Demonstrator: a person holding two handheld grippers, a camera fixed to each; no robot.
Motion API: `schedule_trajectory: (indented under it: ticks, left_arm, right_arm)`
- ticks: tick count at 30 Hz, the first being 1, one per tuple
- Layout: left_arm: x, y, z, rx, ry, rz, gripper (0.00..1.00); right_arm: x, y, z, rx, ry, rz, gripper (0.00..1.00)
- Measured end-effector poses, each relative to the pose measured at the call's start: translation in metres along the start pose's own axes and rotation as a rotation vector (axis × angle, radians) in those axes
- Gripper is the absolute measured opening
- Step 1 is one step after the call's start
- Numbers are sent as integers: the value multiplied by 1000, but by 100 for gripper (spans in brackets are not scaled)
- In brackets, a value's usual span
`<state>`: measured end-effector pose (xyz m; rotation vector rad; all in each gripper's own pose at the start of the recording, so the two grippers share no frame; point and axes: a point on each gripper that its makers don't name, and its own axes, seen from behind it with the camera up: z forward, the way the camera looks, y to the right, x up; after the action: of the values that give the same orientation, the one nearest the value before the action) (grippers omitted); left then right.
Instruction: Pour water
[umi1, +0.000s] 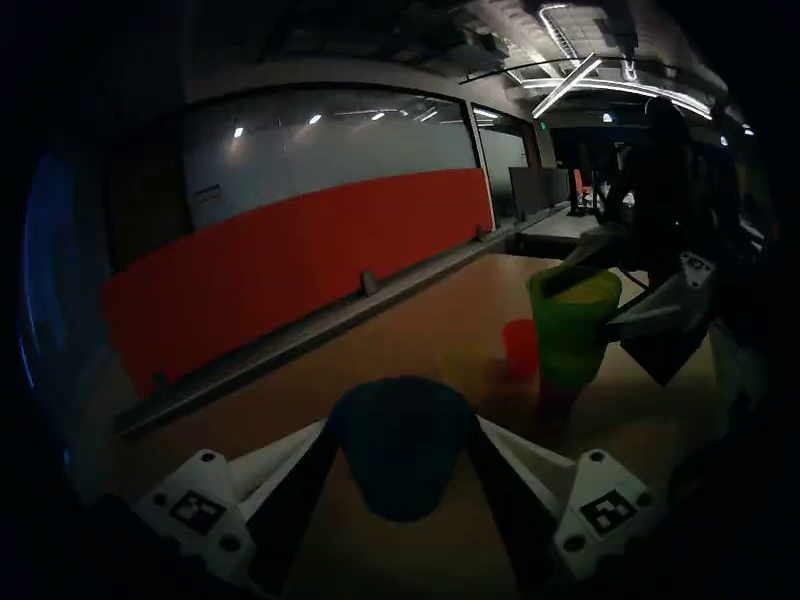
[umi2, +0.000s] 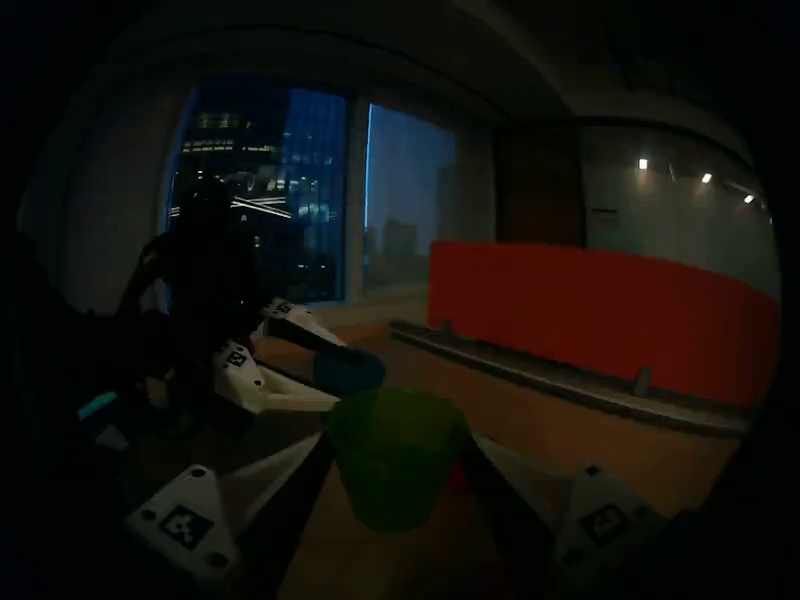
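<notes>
A dark blue cup (umi1: 402, 465) sits between the fingers of my left gripper (umi1: 402, 440), which is shut on it. Farther right over the wooden table (umi1: 430, 310), my right gripper (umi1: 605, 300) is shut on a green cup (umi1: 570, 330), held roughly upright. A small red cup (umi1: 520, 347) stands on the table just left of the green one. In the right gripper view the green cup (umi2: 395, 470) is clamped by my right gripper (umi2: 395, 450). Beyond it the left gripper (umi2: 345, 372) holds the blue cup (umi2: 352, 368). The room is dim and I cannot make out any water.
A long red partition (umi1: 300, 250) with a rail at its foot runs along the table's far side (umi2: 600, 310). A person's dark outline (umi2: 205, 270) stands behind the grippers. Large windows (umi2: 290, 200) show a night city.
</notes>
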<state>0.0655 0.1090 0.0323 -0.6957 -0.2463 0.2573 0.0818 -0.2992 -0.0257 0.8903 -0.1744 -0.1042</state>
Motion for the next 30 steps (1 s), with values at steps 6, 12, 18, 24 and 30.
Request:
schedule_trajectory:
  ticks: [6,12,18,24,30]
  left_arm:
    - [-25,5,5,-28,-70,17,88]
    - [-46,6,10,-46,-142,54,88]
    - [-68,7,17,-74,-221,86,88]
    - [-83,7,23,-87,-265,94,89]
    - [-97,8,27,-98,-292,45,90]
  right_arm:
    - [-15,1,1,13,-48,-4,100]
    - [-36,-1,4,34,-118,-19,100]
    - [-53,-4,7,53,-182,-47,100]
    - [-66,-1,10,54,-229,-47,100]
    - [-80,0,12,58,-269,-42,100]
